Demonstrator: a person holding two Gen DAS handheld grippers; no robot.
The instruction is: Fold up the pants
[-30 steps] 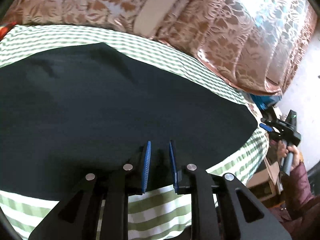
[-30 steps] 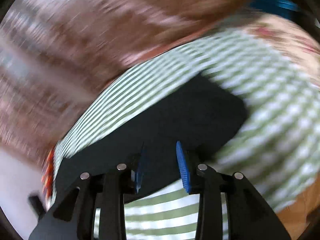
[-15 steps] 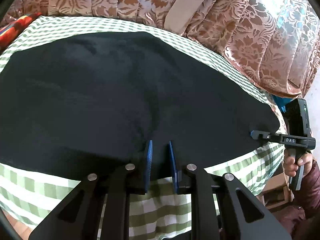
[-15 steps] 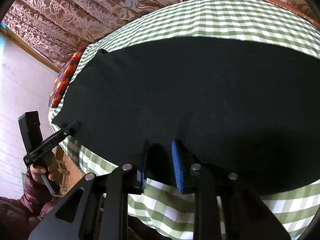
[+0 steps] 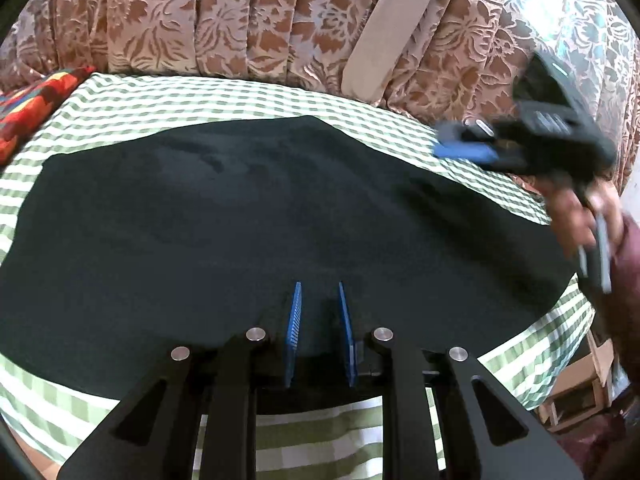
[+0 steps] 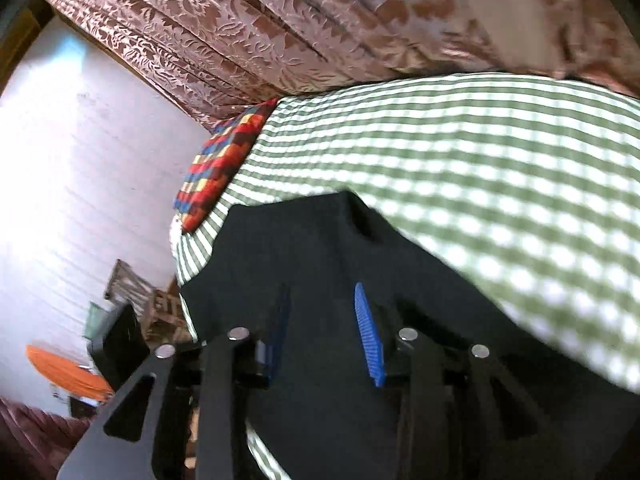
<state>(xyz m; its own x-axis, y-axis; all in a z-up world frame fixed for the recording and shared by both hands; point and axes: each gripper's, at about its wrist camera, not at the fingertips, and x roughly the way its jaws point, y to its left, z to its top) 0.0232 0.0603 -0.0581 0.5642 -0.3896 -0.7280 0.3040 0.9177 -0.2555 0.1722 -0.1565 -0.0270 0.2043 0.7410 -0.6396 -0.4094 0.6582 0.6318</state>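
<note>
The black pants (image 5: 280, 220) lie spread flat on a green checked bedcover (image 5: 200, 96). My left gripper (image 5: 321, 320) sits at their near edge, its blue pads close together with black cloth between them. In the left wrist view my right gripper (image 5: 460, 148) is blurred, held in a hand (image 5: 572, 216) above the far right side of the pants. In its own view the right gripper (image 6: 322, 320) hovers over the pants (image 6: 320, 260) near a far corner. Its jaws are opening, and nothing is pinched between its pads.
A patterned brown curtain (image 5: 240, 20) hangs behind the bed. A red, blue and yellow pillow (image 6: 224, 160) lies at the left end of the bedcover (image 6: 480, 160). Cardboard boxes (image 5: 580, 392) stand beside the bed on the right, and wooden crates (image 6: 132, 292) by the white wall.
My right gripper swept fast from the pants' near right corner to above their far right side, rolled, and widened its jaws. My left gripper tilted a little and kept its place at the near edge.
</note>
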